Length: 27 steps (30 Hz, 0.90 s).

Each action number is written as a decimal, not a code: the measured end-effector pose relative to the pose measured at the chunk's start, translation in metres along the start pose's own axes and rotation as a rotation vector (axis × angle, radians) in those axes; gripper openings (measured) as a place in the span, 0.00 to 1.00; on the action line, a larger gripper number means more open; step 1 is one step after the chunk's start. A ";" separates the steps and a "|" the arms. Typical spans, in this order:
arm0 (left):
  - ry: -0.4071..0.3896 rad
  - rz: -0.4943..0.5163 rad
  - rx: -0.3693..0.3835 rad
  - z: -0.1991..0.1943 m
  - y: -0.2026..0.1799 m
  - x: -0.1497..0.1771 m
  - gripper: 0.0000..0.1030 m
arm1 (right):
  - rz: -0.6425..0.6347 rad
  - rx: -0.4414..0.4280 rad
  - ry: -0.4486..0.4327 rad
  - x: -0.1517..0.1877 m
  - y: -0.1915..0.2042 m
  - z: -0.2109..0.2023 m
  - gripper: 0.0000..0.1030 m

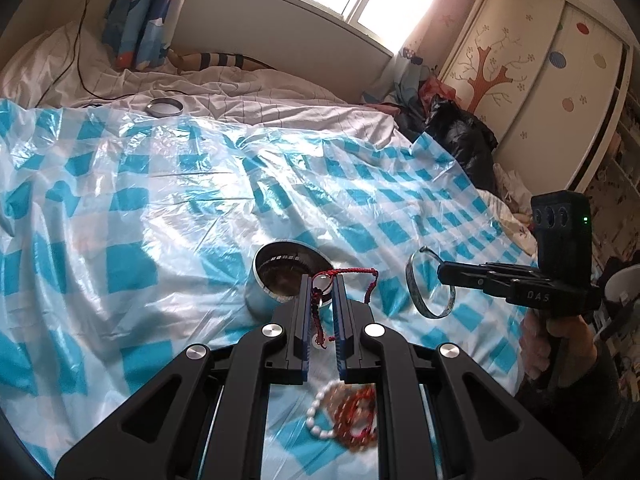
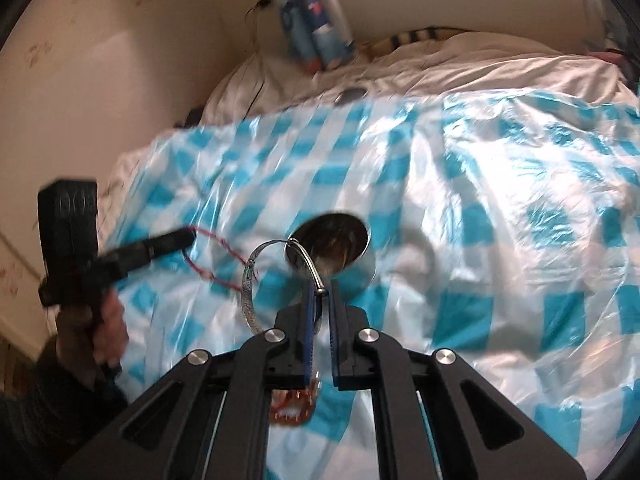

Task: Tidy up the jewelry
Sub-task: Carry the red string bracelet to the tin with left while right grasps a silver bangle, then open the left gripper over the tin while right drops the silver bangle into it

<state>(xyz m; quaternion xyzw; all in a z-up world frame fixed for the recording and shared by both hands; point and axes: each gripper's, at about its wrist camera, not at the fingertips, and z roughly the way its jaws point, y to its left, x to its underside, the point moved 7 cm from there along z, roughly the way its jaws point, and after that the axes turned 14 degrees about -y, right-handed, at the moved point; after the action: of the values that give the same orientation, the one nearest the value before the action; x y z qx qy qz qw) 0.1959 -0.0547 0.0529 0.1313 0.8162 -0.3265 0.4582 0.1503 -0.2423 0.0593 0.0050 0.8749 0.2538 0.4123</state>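
Note:
A round metal tin (image 1: 280,276) stands open on the blue-checked plastic sheet (image 1: 140,208); it also shows in the right wrist view (image 2: 340,240). My left gripper (image 1: 323,280) is shut on a red braided cord bracelet (image 1: 356,272) with a pale stone, just at the tin's near rim. My right gripper (image 2: 320,292) is shut on a silver bangle (image 2: 256,280), held above the sheet next to the tin; the bangle also shows in the left wrist view (image 1: 430,284). White and red bead bracelets (image 1: 344,412) lie on the sheet under the left gripper.
The tin's lid (image 1: 164,107) lies at the far edge of the sheet on the white bedding. Black clothing (image 1: 460,136) is piled at the bed's right side by a wardrobe (image 1: 540,80). A cable (image 1: 80,40) runs over the pillow.

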 end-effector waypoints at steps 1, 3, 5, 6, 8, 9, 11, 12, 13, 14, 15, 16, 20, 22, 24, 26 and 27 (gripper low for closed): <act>-0.001 -0.012 0.004 0.006 0.000 -0.001 0.09 | 0.007 0.009 -0.016 -0.005 -0.001 0.002 0.07; -0.004 -0.034 0.003 0.016 0.001 -0.002 0.09 | 0.014 0.031 -0.035 -0.011 -0.004 0.005 0.07; -0.008 -0.056 0.004 0.030 0.002 -0.005 0.09 | 0.028 0.048 -0.054 -0.017 -0.009 0.008 0.07; -0.009 -0.066 0.005 0.037 0.003 -0.006 0.09 | 0.033 0.056 -0.064 -0.019 -0.011 0.010 0.07; -0.010 -0.086 0.006 0.048 0.004 -0.007 0.09 | 0.057 0.070 -0.076 -0.023 -0.015 0.017 0.07; -0.006 -0.103 0.008 0.056 0.005 -0.007 0.09 | 0.066 0.071 -0.081 -0.024 -0.016 0.020 0.07; 0.010 -0.117 0.007 0.069 0.007 -0.003 0.09 | 0.073 0.083 -0.090 -0.027 -0.019 0.027 0.07; 0.026 -0.116 -0.007 0.077 0.009 0.000 0.09 | 0.077 0.091 -0.089 -0.027 -0.020 0.032 0.07; 0.042 -0.113 -0.028 0.084 0.012 0.003 0.09 | 0.081 0.098 -0.086 -0.028 -0.021 0.038 0.07; 0.069 -0.112 -0.063 0.091 0.018 0.007 0.10 | 0.079 0.106 -0.084 -0.028 -0.022 0.043 0.07; 0.100 -0.117 -0.097 0.097 0.026 0.013 0.10 | 0.076 0.115 -0.084 -0.028 -0.022 0.048 0.07; 0.111 -0.127 -0.118 0.097 0.031 0.015 0.13 | 0.077 0.126 -0.081 -0.027 -0.023 0.055 0.07; 0.099 -0.175 -0.164 0.086 0.049 0.008 0.35 | 0.083 0.142 -0.054 -0.020 -0.022 0.080 0.07; 0.069 -0.184 -0.183 0.074 0.054 -0.002 0.43 | 0.079 0.147 -0.033 -0.014 -0.019 0.093 0.07; 0.047 -0.203 -0.184 0.064 0.058 -0.009 0.45 | 0.074 0.151 -0.001 -0.007 -0.017 0.105 0.08; 0.041 -0.215 -0.191 0.057 0.061 -0.013 0.46 | 0.052 0.168 0.083 0.007 -0.016 0.121 0.18; 0.039 -0.216 -0.192 0.053 0.062 -0.015 0.46 | 0.047 0.184 0.083 0.011 -0.017 0.123 0.29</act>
<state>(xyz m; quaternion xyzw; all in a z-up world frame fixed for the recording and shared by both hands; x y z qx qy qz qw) 0.2711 -0.0413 0.0197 0.0044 0.8618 -0.2916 0.4150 0.2358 -0.2005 -0.0214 0.0526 0.9105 0.1821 0.3675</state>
